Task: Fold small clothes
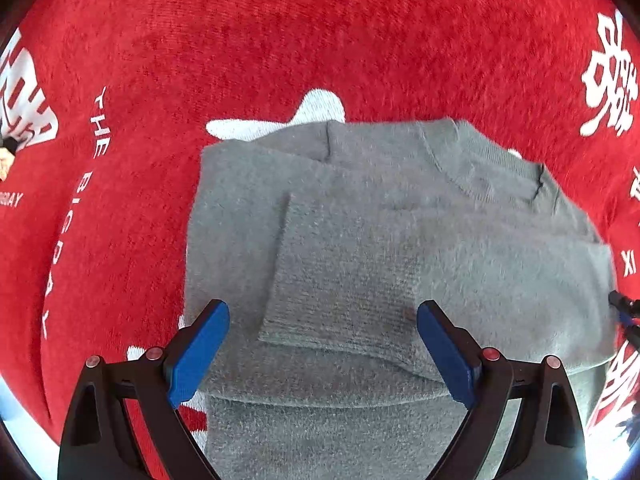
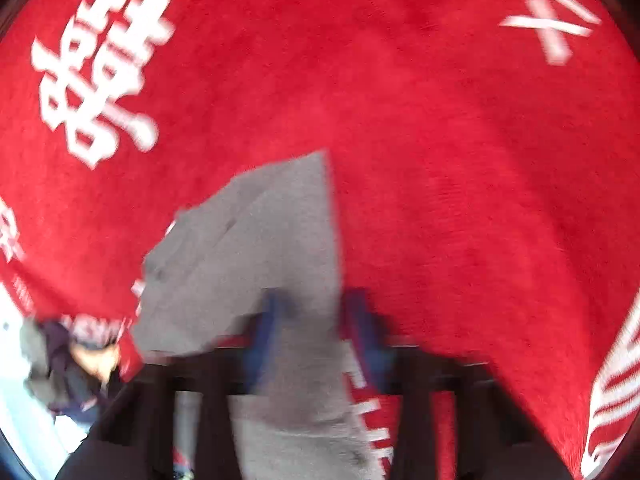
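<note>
The work surface is covered by a red pile cloth (image 1: 280,40) printed with white lettering (image 1: 98,120) and large white characters (image 2: 100,68) (those in the right wrist view are blurred). Beyond the cloth's edge, at the lower corners of both views, a pale, brightly lit surface (image 1: 24,436) shows. No walls, windows or furniture can be made out.

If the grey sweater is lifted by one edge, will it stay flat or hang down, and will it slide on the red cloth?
The grey sweater probably hangs limp: it lies in soft folded layers that follow the surface. It looks fuzzy, as does the red cloth, so it likely drags rather than slides. The layers may shift apart when lifted.
</note>
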### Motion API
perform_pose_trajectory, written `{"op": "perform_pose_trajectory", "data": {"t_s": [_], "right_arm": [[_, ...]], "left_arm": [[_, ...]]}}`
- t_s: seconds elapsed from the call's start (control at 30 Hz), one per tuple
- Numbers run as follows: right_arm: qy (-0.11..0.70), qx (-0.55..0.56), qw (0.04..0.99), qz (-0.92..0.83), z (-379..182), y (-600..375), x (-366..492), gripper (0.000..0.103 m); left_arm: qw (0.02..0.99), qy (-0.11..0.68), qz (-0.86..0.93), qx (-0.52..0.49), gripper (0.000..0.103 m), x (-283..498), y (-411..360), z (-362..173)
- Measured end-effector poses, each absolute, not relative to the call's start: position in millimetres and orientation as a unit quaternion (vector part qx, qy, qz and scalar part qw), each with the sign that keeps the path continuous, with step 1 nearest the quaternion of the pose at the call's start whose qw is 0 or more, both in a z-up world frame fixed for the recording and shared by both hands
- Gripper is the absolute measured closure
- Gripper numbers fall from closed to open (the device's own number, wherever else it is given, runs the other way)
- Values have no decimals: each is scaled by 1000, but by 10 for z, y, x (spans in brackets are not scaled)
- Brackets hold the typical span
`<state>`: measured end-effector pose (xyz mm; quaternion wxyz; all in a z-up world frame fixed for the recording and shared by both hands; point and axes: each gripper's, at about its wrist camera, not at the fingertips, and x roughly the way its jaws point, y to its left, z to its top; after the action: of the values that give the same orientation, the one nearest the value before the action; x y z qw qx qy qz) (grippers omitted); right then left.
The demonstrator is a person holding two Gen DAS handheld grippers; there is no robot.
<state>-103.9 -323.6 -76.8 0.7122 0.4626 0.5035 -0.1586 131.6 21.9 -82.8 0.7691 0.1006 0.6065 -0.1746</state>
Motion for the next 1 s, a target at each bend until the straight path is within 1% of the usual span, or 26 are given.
{"op": "perform_pose_trajectory", "data": {"t_s": [0.13, 0.2, 0.27, 0.33, 0.4, 0.43, 0.5, 0.63, 0.73, 0.8, 0.87, 0.97, 1.0], "right_arm": [[533, 369, 746, -152, -569, -3144, -840, 95], [549, 343, 744, -167, -615, -3194, -848, 95], [561, 344, 732, -176, -719, -3248, -901, 95], [552, 341, 738, -185, -728, -3262, -936, 94], [555, 334, 735, -200, -672, -3310, -1004, 81], [559, 333, 730, -207, -639, -3315, -1038, 80], [559, 329, 734, -201, -520, -3283, -1122, 80], [562, 287, 761, -153, -285, -2896, -1136, 80], [573, 264, 767, -123, -267, -2625, -1101, 80], [579, 274, 760, -111, -320, -2518, -1031, 80], [577, 308, 749, -105, -399, -2455, -1037, 80], [574, 346, 733, -114, -429, -2473, -1128, 73], [575, 351, 730, -117, -433, -2469, -1157, 69]], "left_arm": [[766, 607, -176, 115, 7, 1245, 122, -857], [765, 607, -175, 124, 7, 1202, 77, -901], [769, 602, -174, 128, 7, 1161, 47, -924], [768, 602, -175, 129, 7, 1121, 40, -926], [766, 604, -177, 128, 7, 1105, 59, -909], [766, 604, -178, 128, 7, 1099, 75, -892], [768, 602, -173, 132, 7, 1093, 107, -852], [767, 605, -171, 127, 7, 1056, 173, -776], [761, 612, -170, 133, 7, 978, 210, -741], [758, 615, -174, 134, 7, 919, 224, -713], [753, 619, -180, 133, 7, 849, 266, -666], [746, 624, -188, 133, 7, 754, 321, -631], [744, 627, -189, 134, 7, 704, 337, -627]]}}
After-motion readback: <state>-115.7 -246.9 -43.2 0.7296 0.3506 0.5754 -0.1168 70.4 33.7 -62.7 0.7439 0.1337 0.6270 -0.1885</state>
